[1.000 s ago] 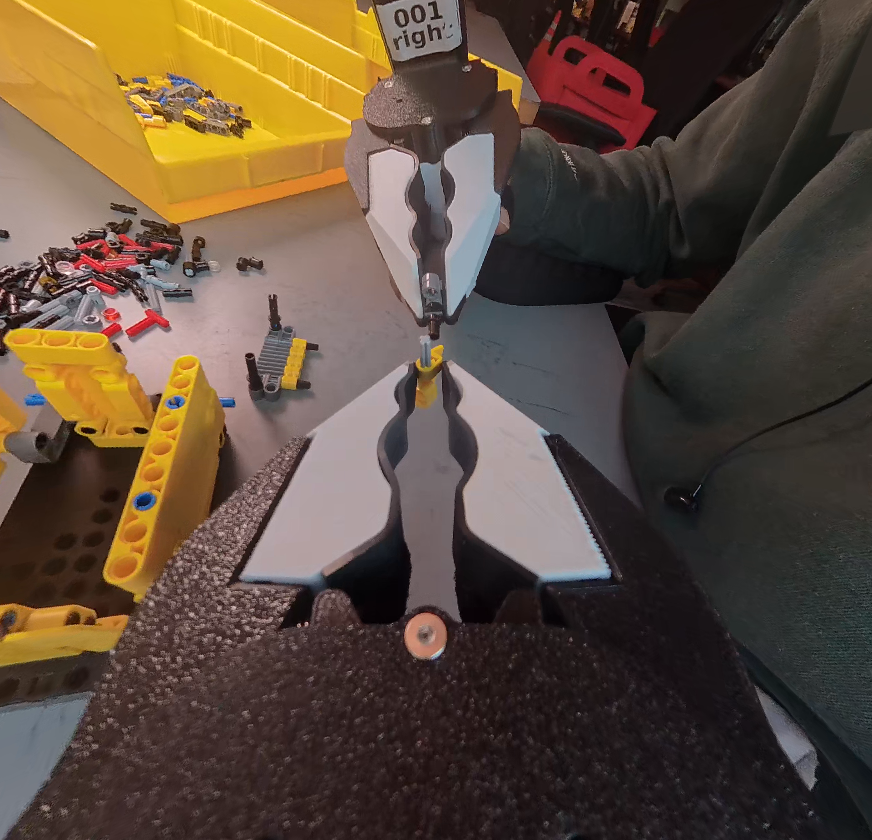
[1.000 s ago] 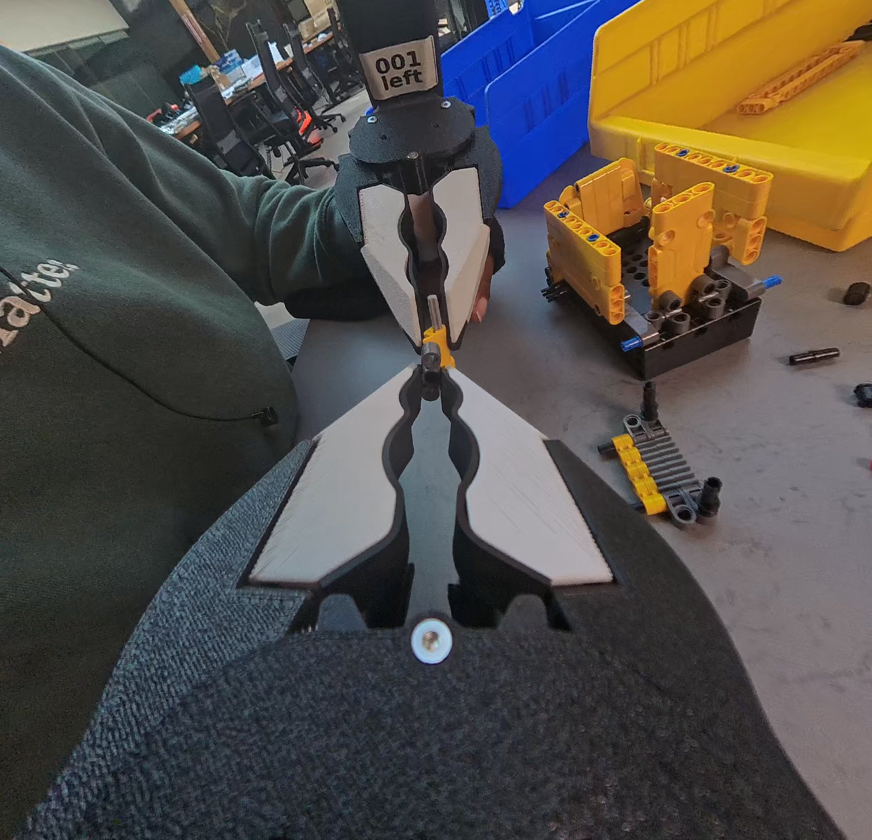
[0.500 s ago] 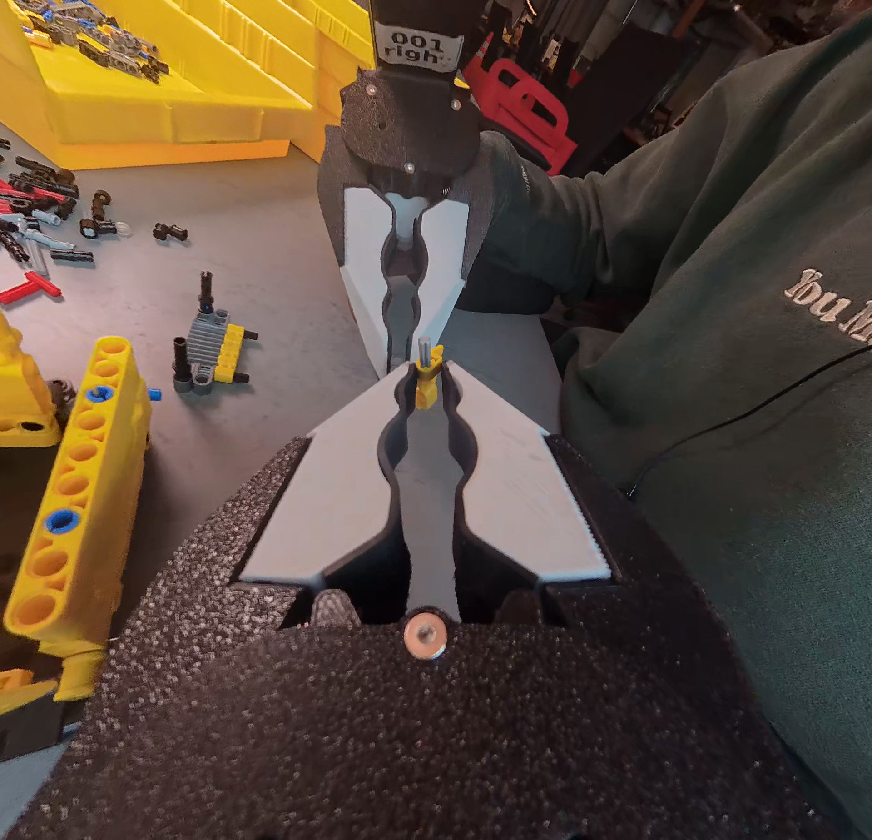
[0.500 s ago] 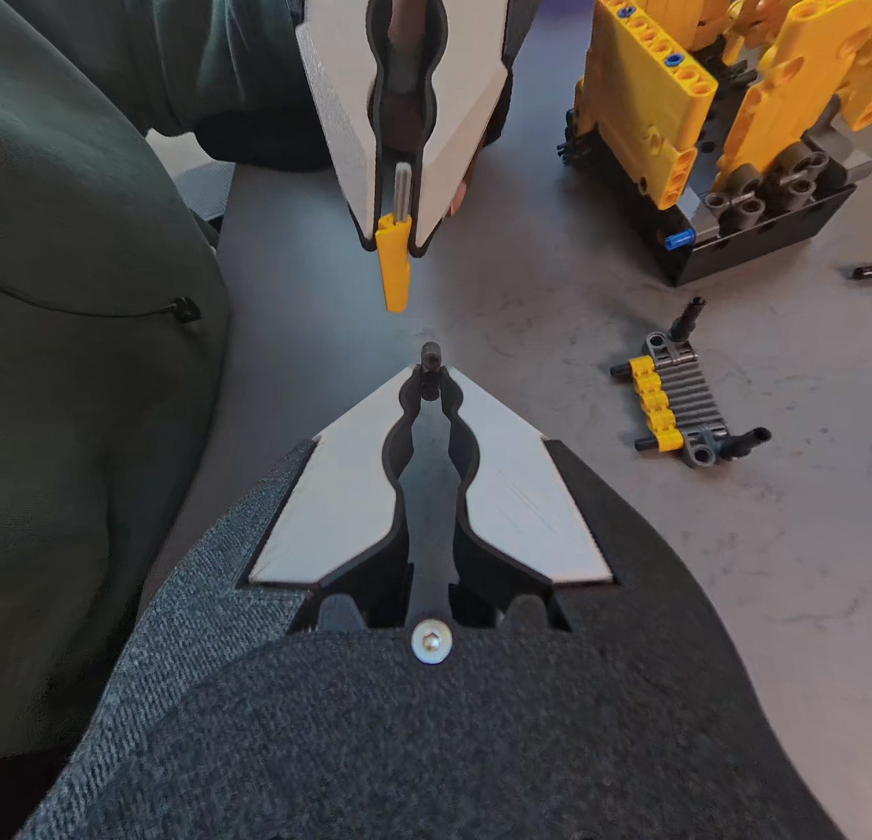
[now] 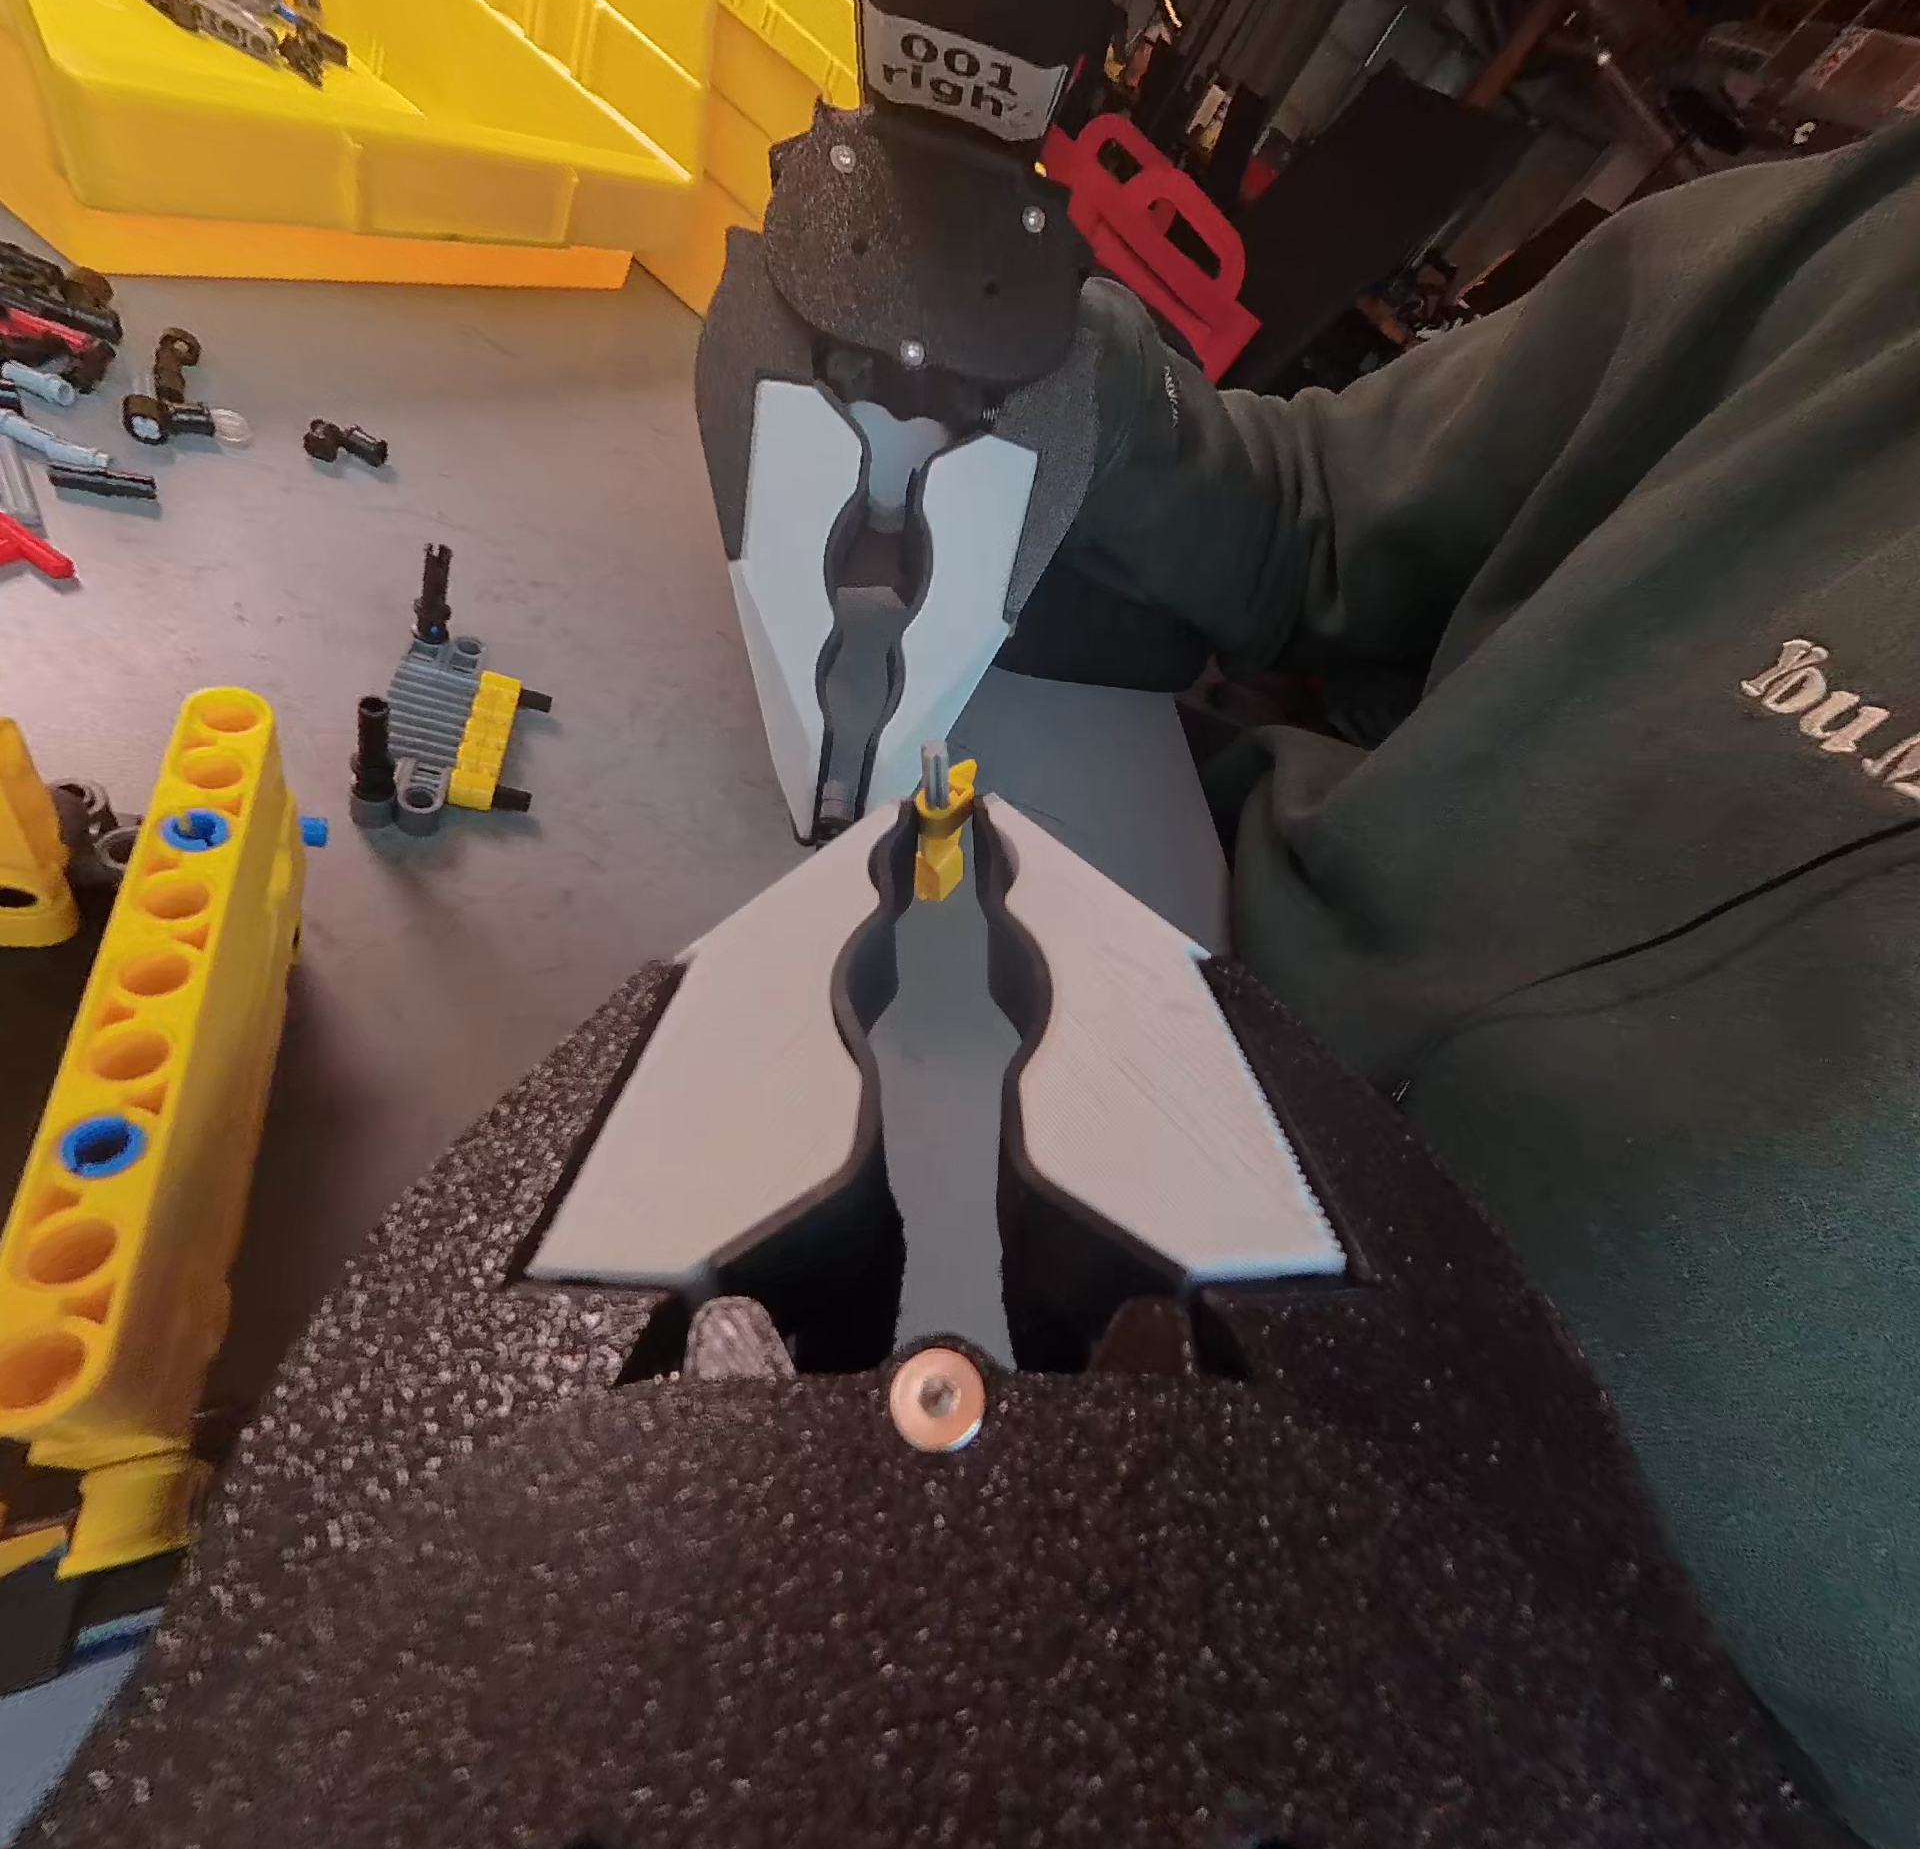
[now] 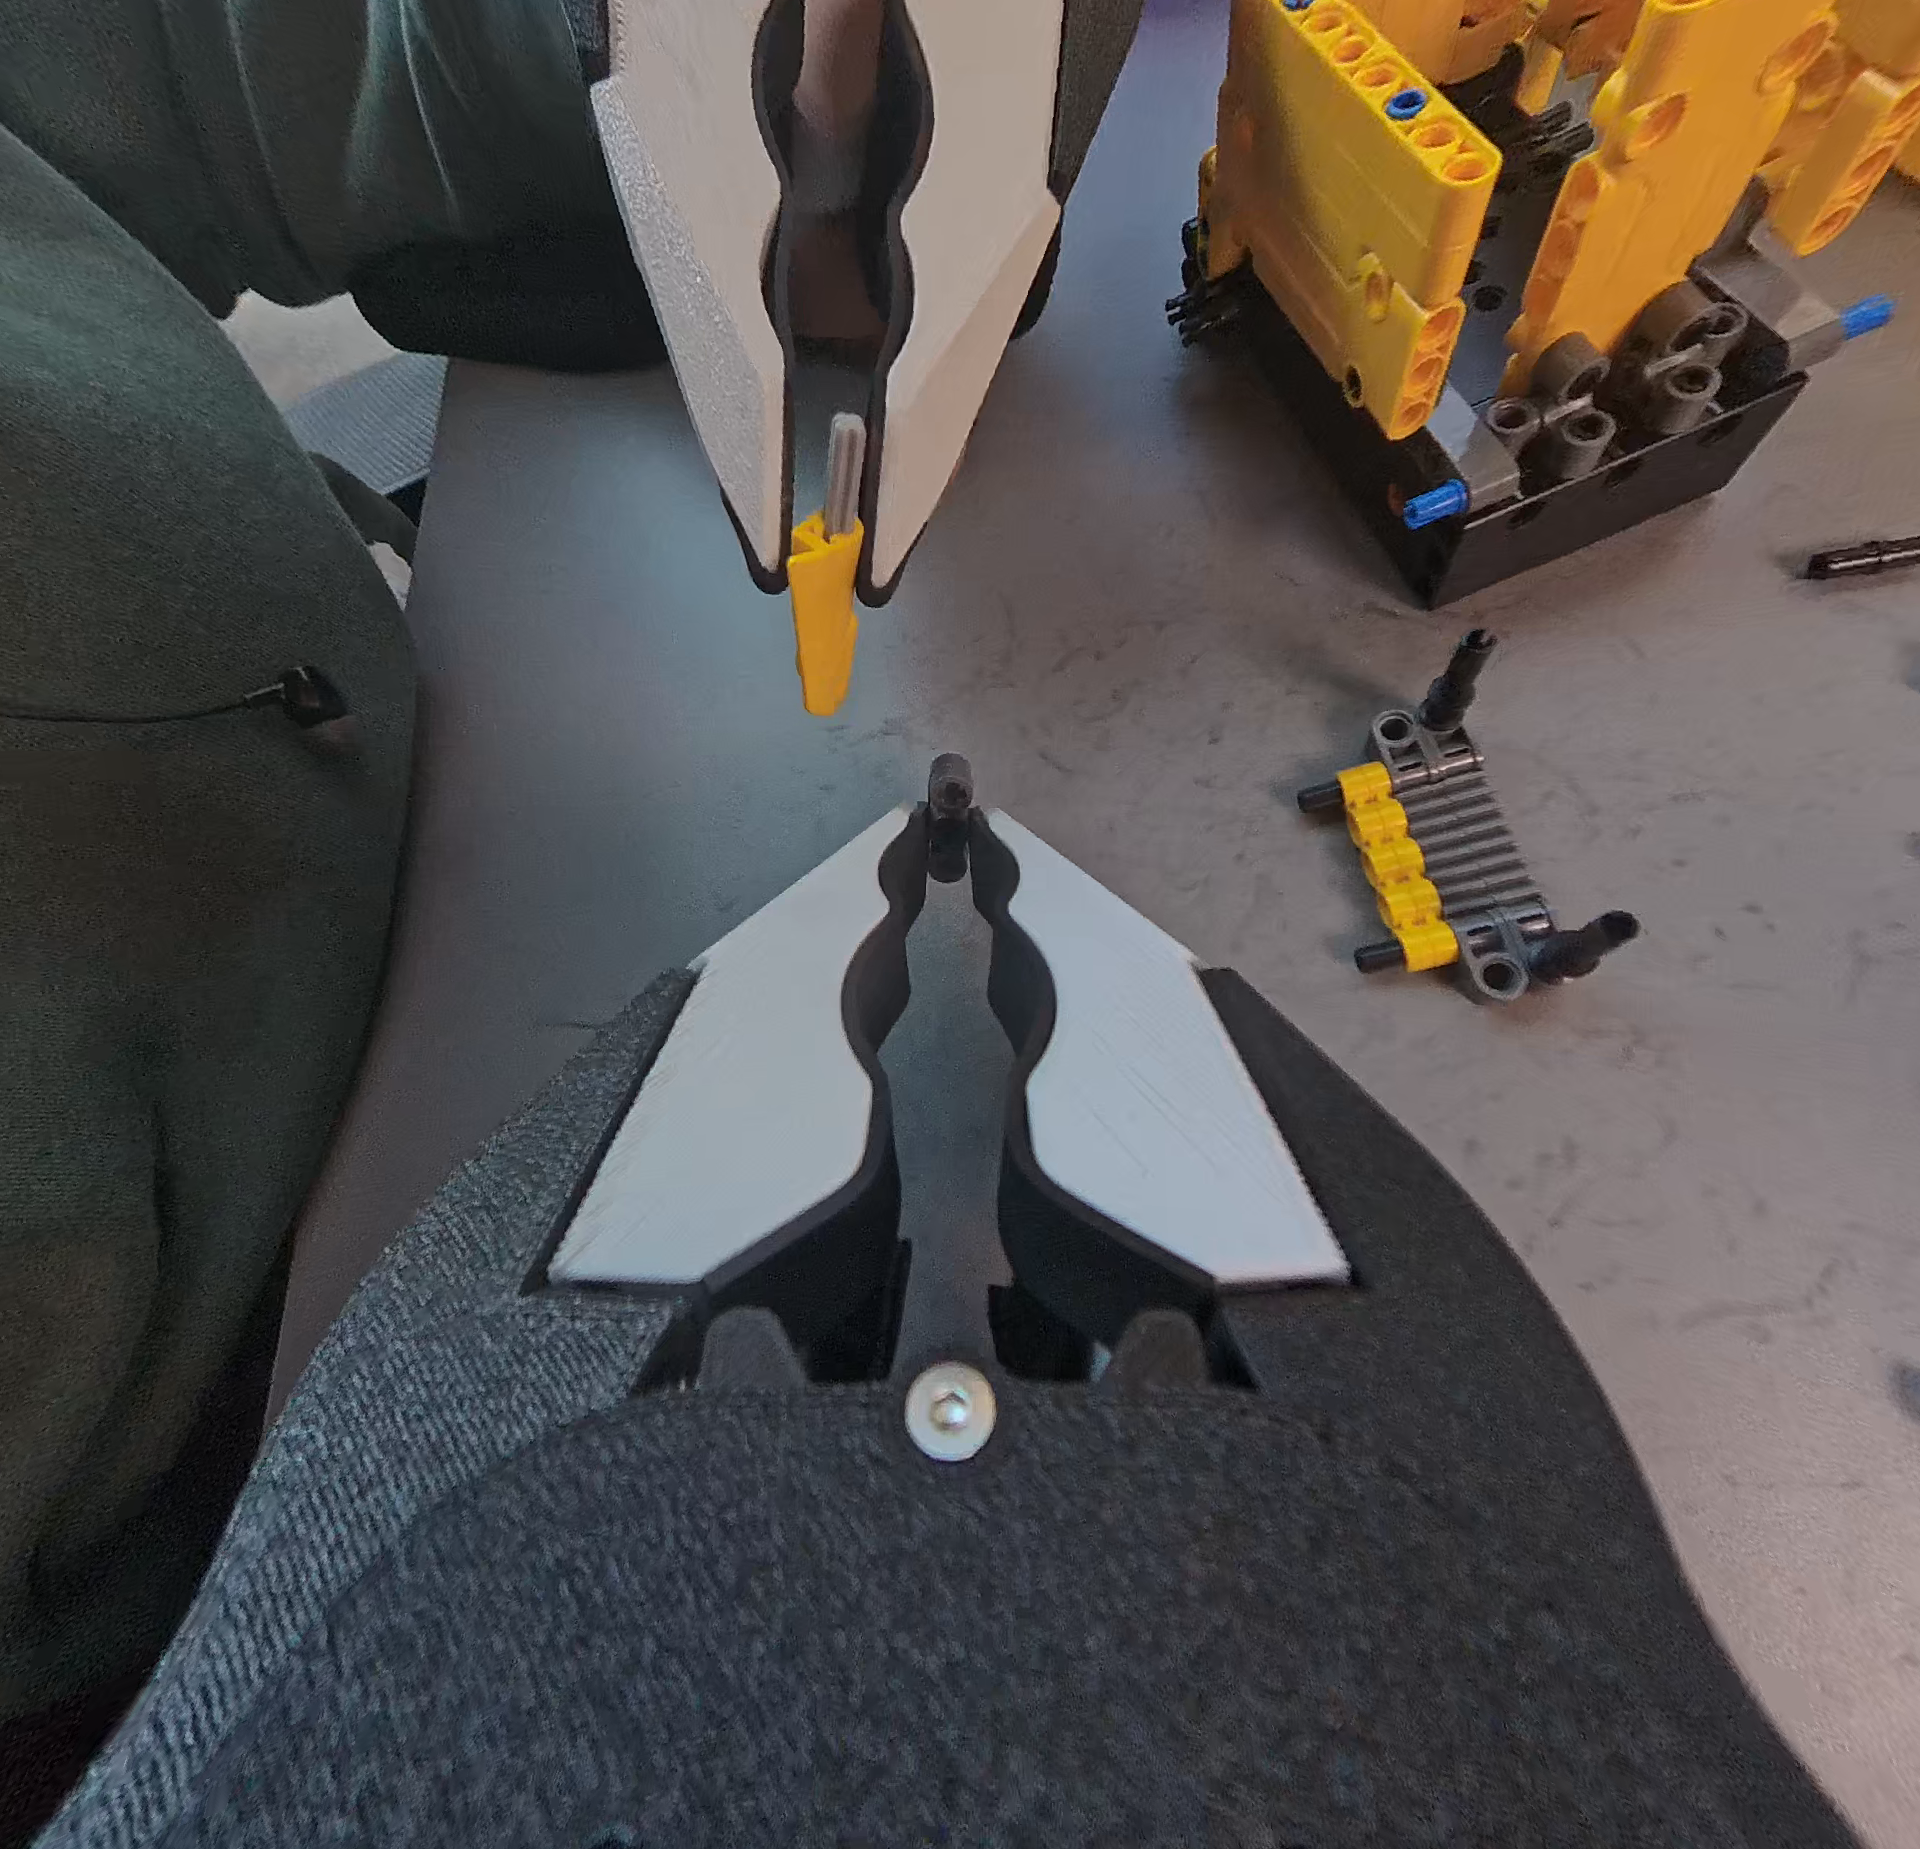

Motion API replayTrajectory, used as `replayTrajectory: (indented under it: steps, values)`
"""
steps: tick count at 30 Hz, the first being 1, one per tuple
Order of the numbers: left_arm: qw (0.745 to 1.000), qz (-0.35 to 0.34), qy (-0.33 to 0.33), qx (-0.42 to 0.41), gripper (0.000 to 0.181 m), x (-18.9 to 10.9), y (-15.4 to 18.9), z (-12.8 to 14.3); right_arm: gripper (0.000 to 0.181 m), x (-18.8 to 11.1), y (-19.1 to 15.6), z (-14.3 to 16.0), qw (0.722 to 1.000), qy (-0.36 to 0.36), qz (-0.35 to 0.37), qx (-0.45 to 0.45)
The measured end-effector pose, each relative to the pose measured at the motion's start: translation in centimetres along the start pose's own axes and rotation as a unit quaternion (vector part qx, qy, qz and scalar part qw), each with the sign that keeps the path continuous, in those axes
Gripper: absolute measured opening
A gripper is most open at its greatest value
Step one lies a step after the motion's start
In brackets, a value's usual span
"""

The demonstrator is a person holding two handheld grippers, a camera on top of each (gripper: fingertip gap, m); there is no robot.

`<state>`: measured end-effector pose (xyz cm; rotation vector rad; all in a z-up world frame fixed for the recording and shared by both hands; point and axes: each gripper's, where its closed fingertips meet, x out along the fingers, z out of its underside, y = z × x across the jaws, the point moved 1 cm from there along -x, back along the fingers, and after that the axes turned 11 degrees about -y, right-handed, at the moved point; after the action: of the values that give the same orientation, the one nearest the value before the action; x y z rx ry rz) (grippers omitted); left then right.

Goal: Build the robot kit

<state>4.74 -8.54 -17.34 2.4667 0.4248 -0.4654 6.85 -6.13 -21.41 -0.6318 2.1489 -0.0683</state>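
Note:
My left gripper is shut on a small yellow connector with a short grey axle sticking out of it. My right gripper is shut on a short black pin. The two grippers face each other tip to tip above the grey table. In the right wrist view the left gripper holds the yellow connector a short gap away from the black pin. In the left wrist view the right gripper sits just left of the connector.
A yellow and black beam assembly stands on the table and also shows in the left wrist view. A small grey and yellow sub-assembly lies near it. Yellow bins and loose parts lie beyond. A person's green sleeve fills one side. Spacing between my two grippers at the tips: around 5 cm.
One second ago the black pin and the yellow connector met tip to tip. The grippers have since drawn apart, each still holding its piece, leaving a gap between them.

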Motion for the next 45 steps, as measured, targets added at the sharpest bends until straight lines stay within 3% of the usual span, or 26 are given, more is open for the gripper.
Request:
replayTrajectory:
  steps: [5,12,22,25,32,41,45]
  values:
    - [0.992,-0.085,-0.096,0.007,0.009,0.9,-2.0,2.5,0.006,0.0,0.1,0.3,1.0,-0.007,0.002,-0.001]
    - [0.978,-0.132,-0.156,0.043,0.008,1.8,-2.7,3.8,0.007,0.3,0.0,0.2,1.0,-0.004,-0.017,0.012]
    - [0.96,-0.195,-0.179,0.087,0.014,1.4,-3.4,4.0,0.007,0.4,0.4,0.8,1.0,-0.016,-0.01,0.017]
    - [0.955,-0.213,-0.179,0.108,0.016,1.1,-2.2,3.4,0.007,0.2,0.7,0.9,1.0,-0.015,-0.004,0.02]
    - [0.912,-0.316,-0.217,0.148,0.021,1.6,-2.4,5.1,0.006,-0.5,1.3,0.8,1.0,-0.002,0.002,0.031]
    - [0.93,-0.279,-0.212,0.111,0.013,2.3,-2.9,4.9,0.006,-0.9,1.5,0.9,1.0,-0.003,0.015,0.026]
    - [0.961,-0.196,-0.194,0.029,0.012,2.1,-2.8,4.7,0.007,-0.9,1.2,0.9,1.0,-0.002,0.009,0.023]
